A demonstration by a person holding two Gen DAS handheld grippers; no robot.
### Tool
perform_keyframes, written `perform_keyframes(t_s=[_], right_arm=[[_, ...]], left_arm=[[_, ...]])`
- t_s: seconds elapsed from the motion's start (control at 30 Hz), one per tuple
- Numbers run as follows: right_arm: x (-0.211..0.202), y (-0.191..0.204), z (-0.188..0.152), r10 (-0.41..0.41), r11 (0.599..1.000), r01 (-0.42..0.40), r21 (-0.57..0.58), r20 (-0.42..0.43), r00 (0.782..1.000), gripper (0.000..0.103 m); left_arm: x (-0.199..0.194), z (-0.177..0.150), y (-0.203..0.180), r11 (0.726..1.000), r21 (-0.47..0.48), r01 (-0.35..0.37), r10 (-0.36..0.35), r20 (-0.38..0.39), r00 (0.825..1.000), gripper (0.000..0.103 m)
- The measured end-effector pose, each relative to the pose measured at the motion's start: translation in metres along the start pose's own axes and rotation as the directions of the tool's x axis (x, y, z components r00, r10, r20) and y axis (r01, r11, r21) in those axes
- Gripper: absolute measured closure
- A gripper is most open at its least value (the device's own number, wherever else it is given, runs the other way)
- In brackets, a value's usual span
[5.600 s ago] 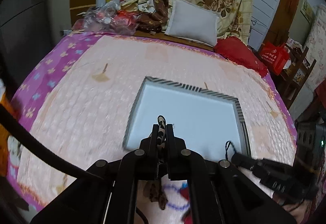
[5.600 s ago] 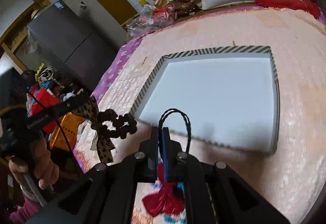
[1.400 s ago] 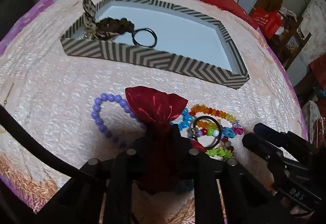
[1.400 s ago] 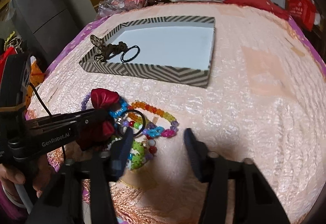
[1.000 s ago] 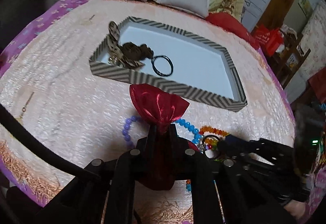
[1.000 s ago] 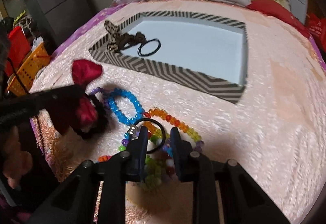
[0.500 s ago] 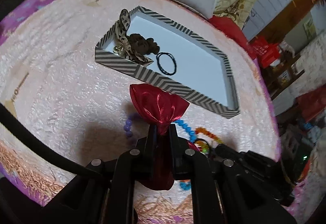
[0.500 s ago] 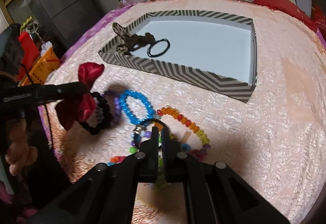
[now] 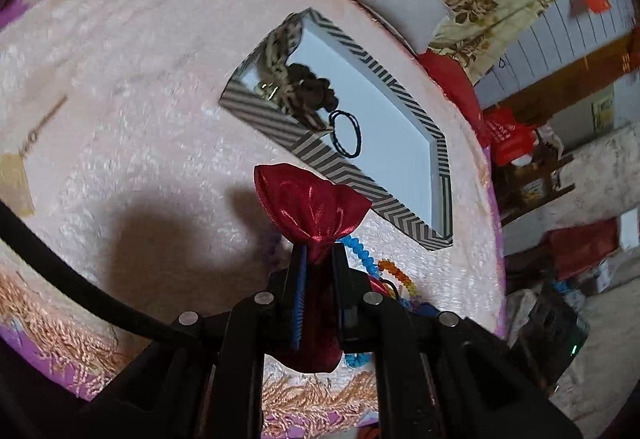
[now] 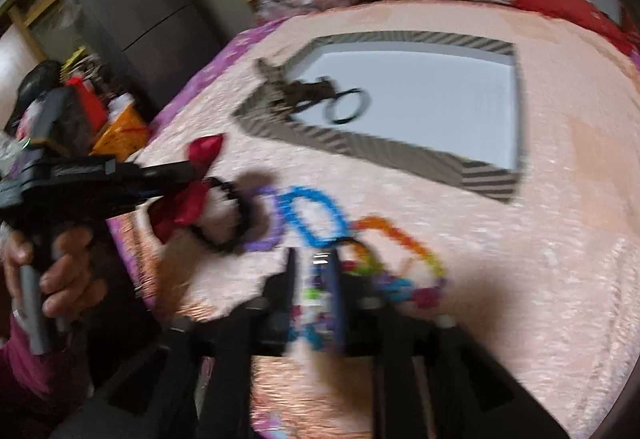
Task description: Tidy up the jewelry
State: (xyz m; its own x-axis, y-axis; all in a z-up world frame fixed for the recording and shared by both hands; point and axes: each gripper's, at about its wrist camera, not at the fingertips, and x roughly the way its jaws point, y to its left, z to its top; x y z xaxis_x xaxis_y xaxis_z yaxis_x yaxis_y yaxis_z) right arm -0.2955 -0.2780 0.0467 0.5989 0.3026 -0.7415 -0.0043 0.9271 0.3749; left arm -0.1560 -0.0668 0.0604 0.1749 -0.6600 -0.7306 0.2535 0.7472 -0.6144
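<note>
The left gripper (image 9: 318, 259) is clamped on the knot of a red satin bow (image 9: 312, 207) with a black hair tie (image 10: 224, 215) hanging under it, lifted clear of the bedspread on the near side of the striped tray (image 9: 376, 199). The right gripper (image 10: 314, 267) has its jaws drawn close around a dark ring (image 10: 354, 243) in the bead bracelets (image 10: 316, 215), short of the tray; blur hides whether it truly grips.

Likely risks: the slippery satin sliding free before reaching the tray, and the ring dragging tangled bracelets along. Inside the tray lie 2 items, a leopard scrunchie (image 9: 308, 87) and a black band (image 9: 346, 133). No writing is readable.
</note>
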Motion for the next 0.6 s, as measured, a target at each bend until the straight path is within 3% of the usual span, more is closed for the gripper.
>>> perform_keyframes(t_s=[0.2,0.3,0.4,0.6], right_arm=[[0.039,0.039,0.004,0.011,0.997,-0.015,-0.08,-0.049,0.999,0.064],[0.061,0.051,0.009,0.004,0.995,-0.011,-0.097,-0.071,0.997,0.075],[0.074,0.059,0.012,-0.029,0.992,0.02,-0.121,-0.075,0.997,0.076],[0.09,0.077,0.018,-0.004,0.99,-0.009,-0.14,-0.092,0.996,0.076]], left_arm=[[-0.005,0.002,0.017,0.999,-0.025,-0.036,0.036,0.013,0.999,0.103],[-0.006,0.004,0.026,0.999,-0.043,-0.032,0.033,0.016,0.999,0.103],[-0.008,0.006,0.035,0.997,-0.064,-0.029,0.031,0.021,0.999,0.103],[-0.01,0.008,0.052,0.995,-0.097,-0.027,0.03,0.022,0.999,0.103]])
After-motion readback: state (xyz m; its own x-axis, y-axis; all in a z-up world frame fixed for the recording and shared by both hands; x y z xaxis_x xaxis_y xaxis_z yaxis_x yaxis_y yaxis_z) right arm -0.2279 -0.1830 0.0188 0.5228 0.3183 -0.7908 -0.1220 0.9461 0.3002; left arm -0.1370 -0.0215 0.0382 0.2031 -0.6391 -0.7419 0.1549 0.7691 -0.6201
